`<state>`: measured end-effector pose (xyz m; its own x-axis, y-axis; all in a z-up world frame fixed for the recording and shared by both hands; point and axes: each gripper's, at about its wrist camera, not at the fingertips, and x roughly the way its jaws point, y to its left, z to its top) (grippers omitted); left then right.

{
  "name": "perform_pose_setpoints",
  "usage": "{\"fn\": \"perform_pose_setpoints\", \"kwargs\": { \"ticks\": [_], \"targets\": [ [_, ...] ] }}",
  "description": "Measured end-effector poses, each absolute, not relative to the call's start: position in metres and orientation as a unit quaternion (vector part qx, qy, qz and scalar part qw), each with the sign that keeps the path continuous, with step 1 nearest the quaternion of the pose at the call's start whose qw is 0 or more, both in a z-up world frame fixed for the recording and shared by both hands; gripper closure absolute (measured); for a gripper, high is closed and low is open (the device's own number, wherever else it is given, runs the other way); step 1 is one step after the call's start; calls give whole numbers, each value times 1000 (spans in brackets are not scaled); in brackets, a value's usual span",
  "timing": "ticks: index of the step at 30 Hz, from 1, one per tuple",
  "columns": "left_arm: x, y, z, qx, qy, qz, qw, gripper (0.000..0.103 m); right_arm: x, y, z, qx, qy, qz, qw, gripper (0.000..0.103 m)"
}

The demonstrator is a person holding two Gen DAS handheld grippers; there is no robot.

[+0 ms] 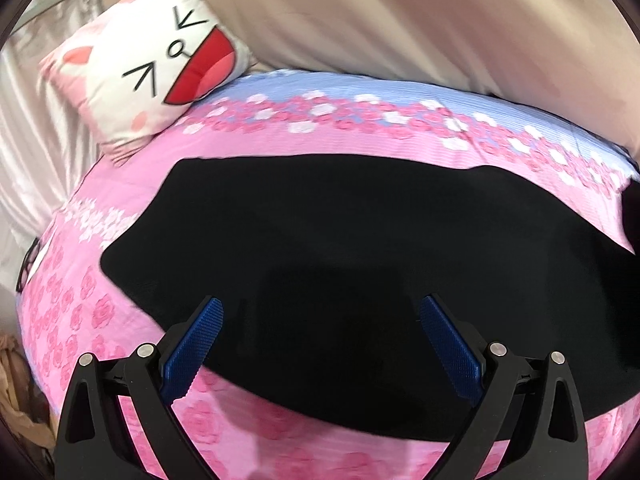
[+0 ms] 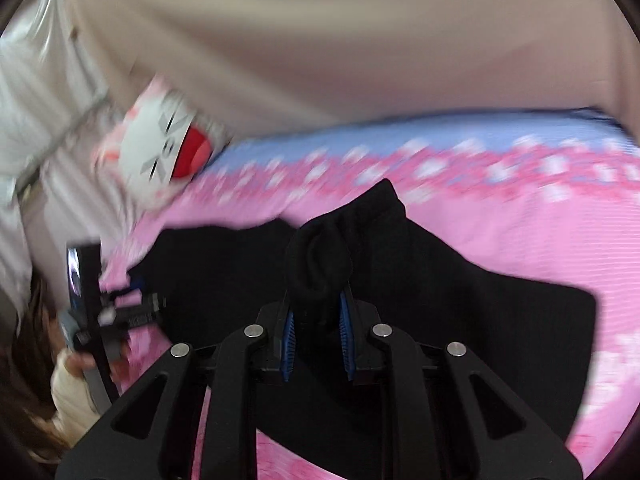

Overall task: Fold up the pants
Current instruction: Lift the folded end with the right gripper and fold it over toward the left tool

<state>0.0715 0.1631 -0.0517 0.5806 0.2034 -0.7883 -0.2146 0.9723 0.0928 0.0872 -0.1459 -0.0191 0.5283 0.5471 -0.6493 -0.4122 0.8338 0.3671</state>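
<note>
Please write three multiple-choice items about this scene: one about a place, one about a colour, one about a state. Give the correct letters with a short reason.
1. Where do the pants lie?
A. on the flowered bedspread
B. on a wooden floor
C. on a chair

2. What colour are the pants?
A. white
B. black
C. red

3. How does the right hand-held gripper stand?
A. wide open, nothing in it
B. shut on a pillow
C. shut on a bunch of the pants

Answers:
1 A: pink flowered cloth surrounds them.
2 B: they are plain black in both views.
3 C: black fabric bulges between its blue pads.
</note>
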Motion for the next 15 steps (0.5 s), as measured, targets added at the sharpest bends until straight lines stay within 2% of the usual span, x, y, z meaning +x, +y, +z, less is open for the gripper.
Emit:
{"fn": "perform_pose_setpoints", "kwargs": {
  "ticks": [7, 15],
  "targets": [
    [67, 189, -68, -22, 456, 127, 881, 5, 84, -88, -63, 37, 438, 298, 847, 85],
    [67, 191, -75, -31, 459, 124, 879, 5, 90, -69, -64, 13, 445, 294, 846, 85]
  ]
}}
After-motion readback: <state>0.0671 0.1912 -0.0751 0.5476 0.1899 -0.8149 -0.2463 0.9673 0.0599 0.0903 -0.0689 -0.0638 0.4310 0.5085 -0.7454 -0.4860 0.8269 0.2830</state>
